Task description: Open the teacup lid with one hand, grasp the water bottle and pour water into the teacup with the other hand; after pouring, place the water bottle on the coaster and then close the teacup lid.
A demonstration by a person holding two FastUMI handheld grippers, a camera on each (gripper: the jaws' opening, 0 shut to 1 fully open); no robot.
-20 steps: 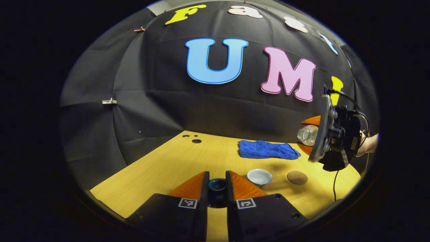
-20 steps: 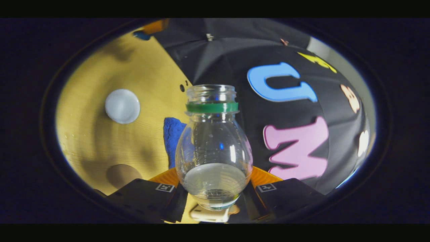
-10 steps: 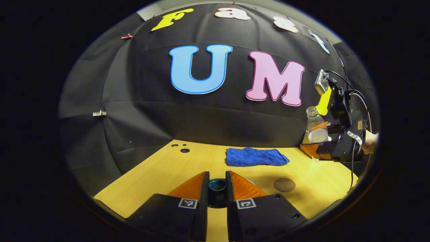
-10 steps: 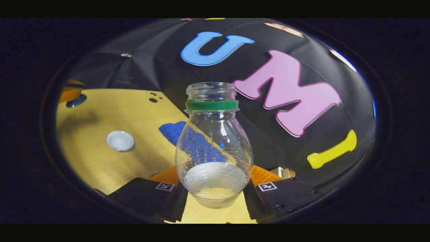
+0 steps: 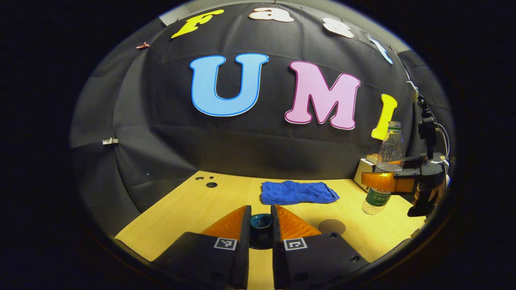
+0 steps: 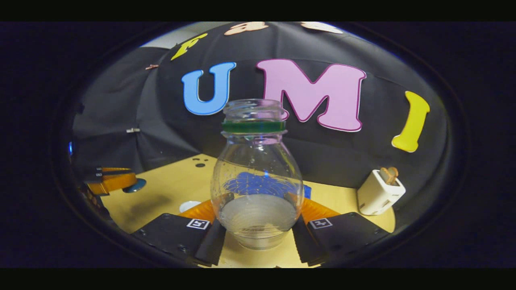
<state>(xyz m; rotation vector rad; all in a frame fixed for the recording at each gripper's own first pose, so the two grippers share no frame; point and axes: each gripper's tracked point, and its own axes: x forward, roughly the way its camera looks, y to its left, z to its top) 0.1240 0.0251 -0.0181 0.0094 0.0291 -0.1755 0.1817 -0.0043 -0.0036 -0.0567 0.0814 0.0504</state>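
Your right gripper [image 6: 258, 225] is clamped on the water bottle [image 6: 258, 177], both fingers pressed against its sides. The bottle is clear ribbed plastic with a bulbous shoulder, a green ring at the neck and no cap; it stands upright in your grip with water pooled low inside. In the left gripper view that bottle [image 5: 387, 161] hangs above the table's right side, its base clear of the wood and off to the right of the round brown coaster [image 5: 331, 226], which lies flat on the table.

Your left gripper [image 5: 261, 229] is closed on the teacup lid [image 5: 261, 222], a small dark teal glazed piece pinched between the two fingers and held above the table. In the right gripper view a sliver of the white teacup [image 6: 189, 206] peeks out beside your left finger.

The table [image 5: 193, 205] is pale yellow wood grain. A crumpled blue towel [image 5: 298, 192] lies toward the back wall, and a small white toaster [image 6: 379, 193] stands at the far right.
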